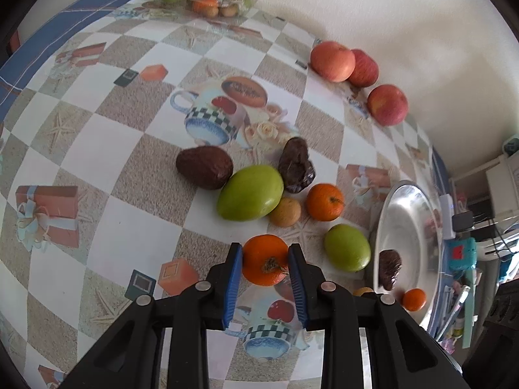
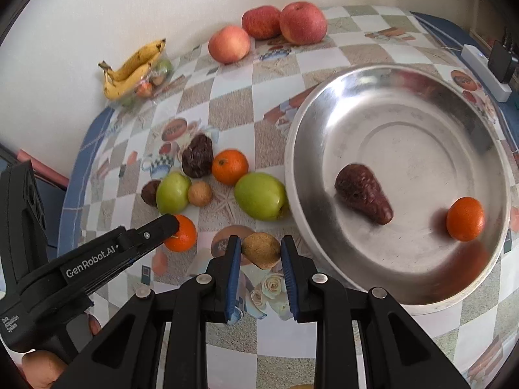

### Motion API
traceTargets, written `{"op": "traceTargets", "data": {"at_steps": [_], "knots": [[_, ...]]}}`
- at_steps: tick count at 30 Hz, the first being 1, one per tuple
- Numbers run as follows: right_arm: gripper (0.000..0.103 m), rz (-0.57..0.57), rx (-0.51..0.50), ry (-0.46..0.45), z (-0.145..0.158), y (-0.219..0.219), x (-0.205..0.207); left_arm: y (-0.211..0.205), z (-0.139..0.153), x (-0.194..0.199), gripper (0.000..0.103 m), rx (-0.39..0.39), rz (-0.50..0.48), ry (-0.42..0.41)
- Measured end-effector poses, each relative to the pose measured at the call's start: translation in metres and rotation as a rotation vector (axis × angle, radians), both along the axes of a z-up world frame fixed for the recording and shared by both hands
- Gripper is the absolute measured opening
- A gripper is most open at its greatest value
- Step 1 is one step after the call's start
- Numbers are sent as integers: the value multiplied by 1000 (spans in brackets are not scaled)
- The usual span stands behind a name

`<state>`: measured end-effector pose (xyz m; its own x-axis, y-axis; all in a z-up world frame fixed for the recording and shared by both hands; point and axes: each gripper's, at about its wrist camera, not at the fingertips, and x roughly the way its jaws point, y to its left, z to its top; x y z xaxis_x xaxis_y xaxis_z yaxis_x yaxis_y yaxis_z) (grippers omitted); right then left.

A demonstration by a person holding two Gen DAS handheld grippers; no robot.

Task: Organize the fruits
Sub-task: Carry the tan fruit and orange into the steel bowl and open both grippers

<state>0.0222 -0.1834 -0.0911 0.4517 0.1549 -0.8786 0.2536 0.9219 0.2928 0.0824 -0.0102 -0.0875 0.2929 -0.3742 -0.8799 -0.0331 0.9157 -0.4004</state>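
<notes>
While both tools are down among the loose fruit, each pair of tongs sits astride a small piece. The left tongs [image 1: 265, 261] have their blue pads against the two sides of a tangerine [image 1: 265, 260] lying on the patterned surface [image 1: 129, 175], stalk end facing the camera; whether they are truly pinching it or only touching I cannot tell. The right tongs [image 2: 260, 251] bracket a small tan-brown fruit [image 2: 261, 249], with one pad touching and a thin sliver of gap at the other, so they look closed to about its width but not plainly gripping.

That tangerine should be light and slightly yielding, its rind grippy enough, and best taken across its widest part as the pads sit now; a hard squeeze would bruise it. I would guess the tan fruit is lighter and firmer, thin-shelled perhaps, and likely to roll or pop out if caught off-centre.

Just beside the right tongs stands the steel bowl [image 2: 324, 103], already holding a dark wrinkled fruit [image 2: 363, 194] and another tangerine [image 2: 465, 223]. Its smooth floor may let round fruit roll.
</notes>
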Motion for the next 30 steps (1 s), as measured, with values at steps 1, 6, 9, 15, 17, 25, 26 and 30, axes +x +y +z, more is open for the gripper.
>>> {"op": "traceTargets", "data": {"at_steps": [1, 6, 9, 15, 17, 25, 26, 30], "knots": [[26, -11, -1, -13, 4, -4, -1, -1, 2, 0, 31, -2, -3, -7], [26, -112, -22, -44, 15, -35, -8, -15, 15, -4, 31, -30, -44, -47], [26, -215, -65, -16, 12, -61, -18, -34, 23, -9, 31, -33, -98, -80], [26, -348, -54, 12, 5, -104, -37, -92, 32, -29, 31, -40, -271, -133], [26, -371, -52, 5, 6, -109, -41, -114, 33, -38, 31, -38, -333, -146], [27, -400, -33, -15, 8, -116, -49, -162, 31, -58, 31, -12, -483, -177], [27, -405, -35, -11, 7, -116, -48, -161, 30, -58, 31, -7, -482, -176], [27, -418, -26, 0, 4, -118, -48, -153, 29, -54, 32, -29, -449, -159]]}}
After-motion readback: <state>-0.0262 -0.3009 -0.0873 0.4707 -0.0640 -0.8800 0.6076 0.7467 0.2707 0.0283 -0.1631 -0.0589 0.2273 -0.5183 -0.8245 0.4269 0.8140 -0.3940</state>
